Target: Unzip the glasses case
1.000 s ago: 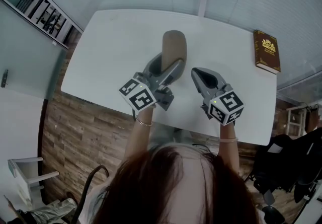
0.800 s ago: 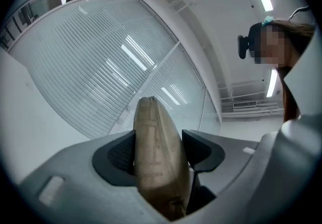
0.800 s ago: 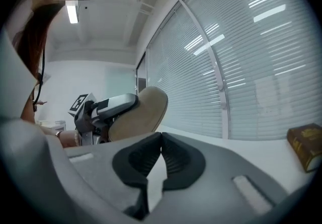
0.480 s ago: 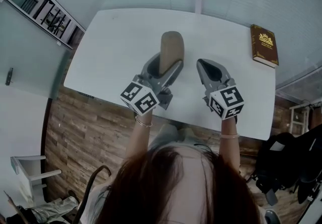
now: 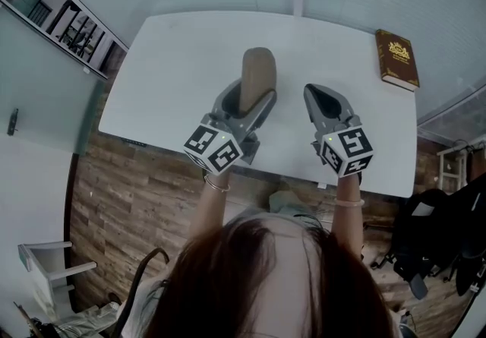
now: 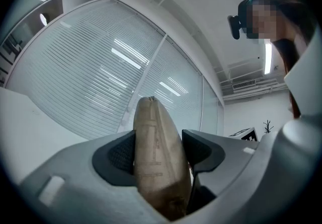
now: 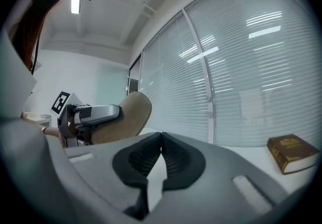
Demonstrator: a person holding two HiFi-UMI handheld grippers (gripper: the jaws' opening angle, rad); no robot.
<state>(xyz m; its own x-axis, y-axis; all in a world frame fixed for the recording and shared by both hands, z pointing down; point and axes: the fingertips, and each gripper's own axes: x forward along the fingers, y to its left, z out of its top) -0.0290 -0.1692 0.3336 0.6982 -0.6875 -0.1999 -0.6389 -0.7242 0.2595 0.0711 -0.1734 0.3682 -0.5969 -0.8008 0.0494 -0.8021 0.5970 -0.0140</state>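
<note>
A tan glasses case (image 5: 257, 75) stands on edge over the white table (image 5: 175, 71), its zip seam running along the top. My left gripper (image 5: 244, 105) is shut on its near end; in the left gripper view the case (image 6: 157, 157) fills the gap between both pads. My right gripper (image 5: 325, 99) hovers to the right of the case, apart from it, jaws shut with nothing between them. From the right gripper view (image 7: 161, 140) the case (image 7: 126, 117) and the left gripper (image 7: 93, 115) show at the left.
A brown hardcover book (image 5: 397, 59) lies at the table's far right corner, also in the right gripper view (image 7: 293, 152). Window blinds run behind the table. Wooden floor and chairs lie around the near side.
Both grippers have drifted a little away from the person, the right one sliding right and farther from the case. The left keeps its hold on the case.
</note>
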